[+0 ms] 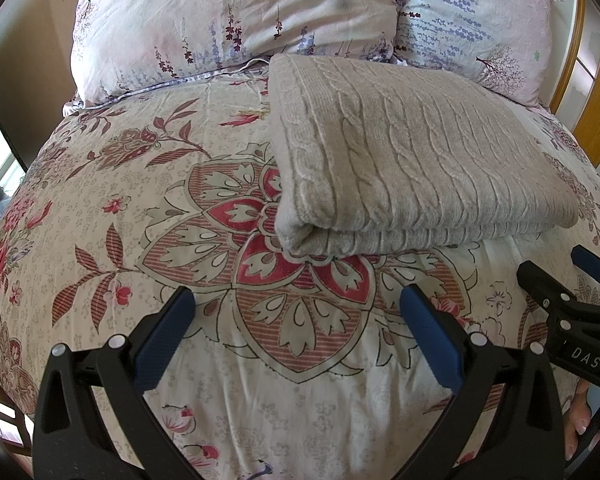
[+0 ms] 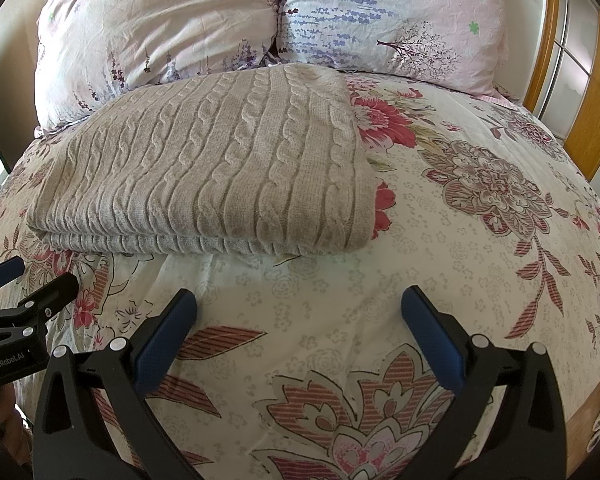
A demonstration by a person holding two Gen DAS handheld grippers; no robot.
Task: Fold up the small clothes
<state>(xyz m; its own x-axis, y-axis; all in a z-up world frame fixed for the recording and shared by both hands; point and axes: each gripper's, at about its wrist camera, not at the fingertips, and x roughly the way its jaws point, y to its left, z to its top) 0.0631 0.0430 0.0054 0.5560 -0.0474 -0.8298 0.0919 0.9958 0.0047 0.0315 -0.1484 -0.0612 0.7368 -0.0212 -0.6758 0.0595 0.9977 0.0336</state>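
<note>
A beige cable-knit sweater (image 1: 400, 148) lies folded into a thick rectangle on the floral bedspread (image 1: 140, 240). It also shows in the right wrist view (image 2: 204, 168). My left gripper (image 1: 296, 300) is open and empty, just short of the sweater's near folded edge. My right gripper (image 2: 298, 300) is open and empty, a little back from the sweater's near right corner. The right gripper also shows at the right edge of the left wrist view (image 1: 572, 276). The left gripper also shows at the left edge of the right wrist view (image 2: 28, 280).
Two floral pillows (image 1: 228, 24) (image 1: 472, 24) stand behind the sweater at the head of the bed. A wooden frame with glass panes (image 2: 572, 64) is at the far right. Bedspread (image 2: 480, 240) stretches to the right of the sweater.
</note>
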